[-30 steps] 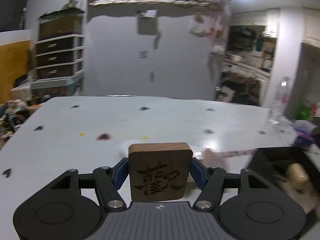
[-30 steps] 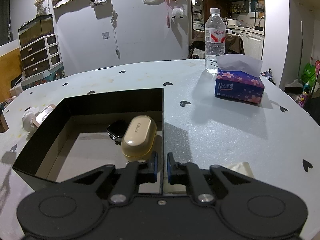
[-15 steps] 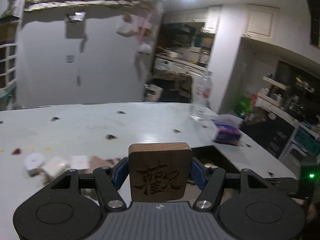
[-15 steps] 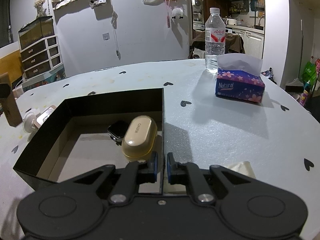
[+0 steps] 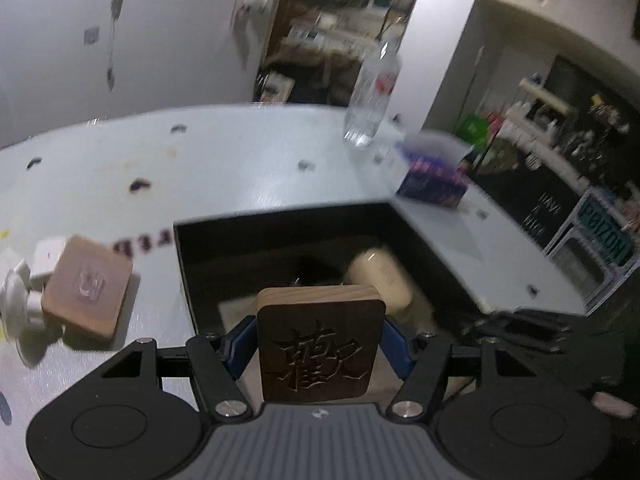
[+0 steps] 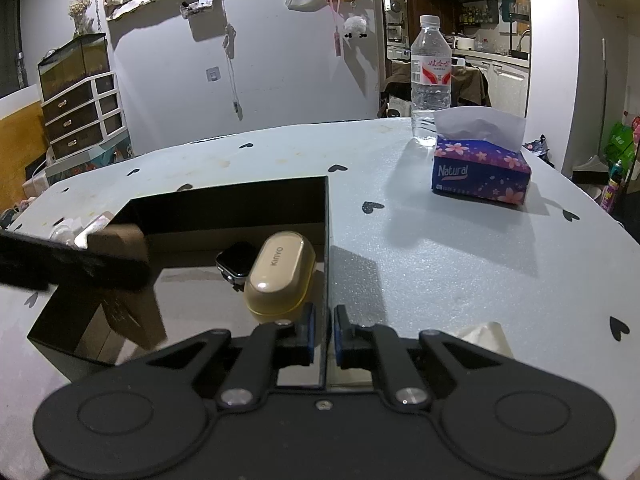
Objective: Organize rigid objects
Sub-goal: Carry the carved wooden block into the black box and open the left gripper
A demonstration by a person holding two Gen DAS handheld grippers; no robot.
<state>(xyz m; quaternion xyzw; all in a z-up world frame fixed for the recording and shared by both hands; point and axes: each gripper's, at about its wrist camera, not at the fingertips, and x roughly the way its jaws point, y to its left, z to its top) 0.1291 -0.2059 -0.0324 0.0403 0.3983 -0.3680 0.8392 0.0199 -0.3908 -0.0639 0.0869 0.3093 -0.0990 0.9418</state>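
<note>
My left gripper (image 5: 320,344) is shut on a dark wooden block (image 5: 320,344) carved with a character and holds it over the near-left part of the open black box (image 5: 280,224). In the right wrist view the block (image 6: 120,276) and the left gripper's arm hang over the box's left side. My right gripper (image 6: 322,336) is shut on the box's right wall (image 6: 325,264). Inside the box lie a beige KINYO case (image 6: 280,272) and a smartwatch (image 6: 236,260).
Left of the box lie a light wooden block (image 5: 86,284) and small white items (image 5: 20,308). A tissue box (image 6: 480,176) and a water bottle (image 6: 430,80) stand at the far right. A crumpled tissue (image 6: 486,336) lies by my right gripper.
My left gripper has swung right with the wooden block, from over the bare table to over the box. The right gripper has stayed on the box wall.
</note>
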